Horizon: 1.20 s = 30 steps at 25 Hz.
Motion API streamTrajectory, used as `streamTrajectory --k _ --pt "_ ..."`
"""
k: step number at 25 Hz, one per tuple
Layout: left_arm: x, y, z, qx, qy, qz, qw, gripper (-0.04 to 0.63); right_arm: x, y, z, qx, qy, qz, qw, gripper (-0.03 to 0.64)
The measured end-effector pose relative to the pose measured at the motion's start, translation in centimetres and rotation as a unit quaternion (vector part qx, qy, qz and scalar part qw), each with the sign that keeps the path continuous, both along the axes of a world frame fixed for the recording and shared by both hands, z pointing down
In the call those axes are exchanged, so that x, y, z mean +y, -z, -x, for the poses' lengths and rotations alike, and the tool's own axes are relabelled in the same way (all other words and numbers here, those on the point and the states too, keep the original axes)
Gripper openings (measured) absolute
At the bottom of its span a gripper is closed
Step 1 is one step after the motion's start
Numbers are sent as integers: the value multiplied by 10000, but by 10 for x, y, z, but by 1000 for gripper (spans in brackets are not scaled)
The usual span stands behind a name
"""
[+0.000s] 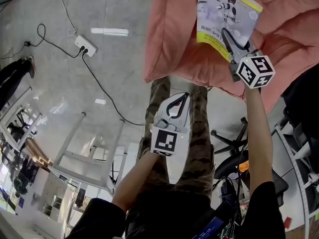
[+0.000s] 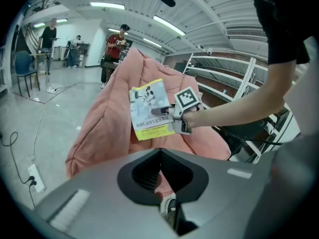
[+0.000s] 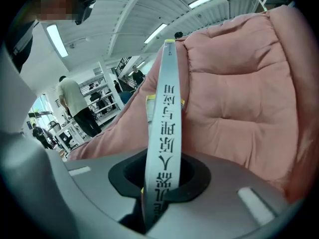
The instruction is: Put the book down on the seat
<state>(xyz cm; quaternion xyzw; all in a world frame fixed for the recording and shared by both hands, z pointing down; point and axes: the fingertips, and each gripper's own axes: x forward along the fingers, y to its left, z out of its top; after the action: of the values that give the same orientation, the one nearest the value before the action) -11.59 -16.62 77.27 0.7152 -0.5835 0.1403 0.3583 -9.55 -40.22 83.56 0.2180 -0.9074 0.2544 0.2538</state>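
The book (image 1: 219,14) has a white cover with a cartoon drawing and a yellow-green band. My right gripper (image 1: 228,36) is shut on its lower edge and holds it over the pink padded seat (image 1: 177,44). In the left gripper view the book (image 2: 148,108) hangs in front of the seat (image 2: 107,118), clamped by the right gripper (image 2: 168,111). The right gripper view shows the book's spine (image 3: 167,128) standing upright between the jaws, with the seat (image 3: 239,93) just behind. My left gripper (image 1: 183,97) hangs lower, near the legs, its fingers together and holding nothing.
A power strip (image 1: 84,45) with black cables lies on the grey floor at left. A white table frame (image 1: 89,148) stands lower left. An office chair base (image 1: 232,143) and shelving (image 1: 299,153) are at right. People (image 2: 117,49) stand far back.
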Motion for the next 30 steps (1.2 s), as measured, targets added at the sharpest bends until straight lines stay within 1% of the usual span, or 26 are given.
streamTrajectory --k 2,4,7,10,15,20,26,30 --pt "4 -3 0 3 -9 47 10000 2 -9 -16 4 120 -48 66 9999 86" --pt "5 -5 0 17 1 70 10000 2 -21 -29 1 194 -218 156 9995 86" --pt "3 0 -4 118 -15 59 9999 2 -36 -41 -8 299 -533 239 9978 84" --pt "0 6 -13 254 -80 121 9996 2 -46 -51 -18 502 -703 260 9959 84" --pt "-18 10 -24 311 -44 56 9995 2 -63 -71 -32 891 -749 218 9930 94" --pt "-36 22 -27 330 -17 -169 9993 2 -77 -91 -45 1268 -717 280 9889 104" --pt "-36 19 -32 305 -96 -149 9994 2 -83 -98 -50 1592 -671 180 9848 121" --pt "-34 19 -36 311 -126 -172 9993 2 -85 -102 -55 1842 -716 148 9802 144"
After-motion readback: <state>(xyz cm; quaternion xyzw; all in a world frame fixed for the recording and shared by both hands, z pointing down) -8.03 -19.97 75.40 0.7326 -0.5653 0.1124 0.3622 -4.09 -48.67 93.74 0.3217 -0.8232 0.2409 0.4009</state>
